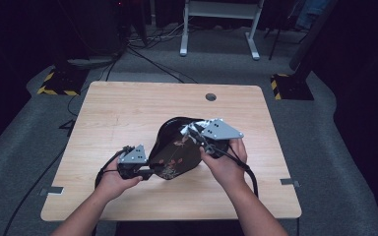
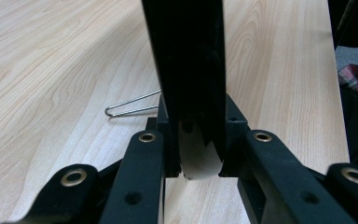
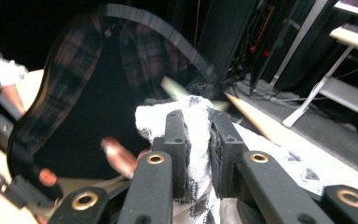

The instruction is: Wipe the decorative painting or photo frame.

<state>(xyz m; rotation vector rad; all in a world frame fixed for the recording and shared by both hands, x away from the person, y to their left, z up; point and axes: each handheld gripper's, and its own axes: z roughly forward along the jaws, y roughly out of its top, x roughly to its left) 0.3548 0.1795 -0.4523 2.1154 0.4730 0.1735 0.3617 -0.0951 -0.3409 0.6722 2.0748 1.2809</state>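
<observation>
Black lacquered tray [image 1: 174, 150], one; one cloth [image 3: 193, 116]; two hand-held grippers.

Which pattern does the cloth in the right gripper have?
White cloth with dark speckled marks; the right gripper view shows it best.

Tray [image 1: 177, 147] on table [image 1: 113, 113], between claws.
</observation>
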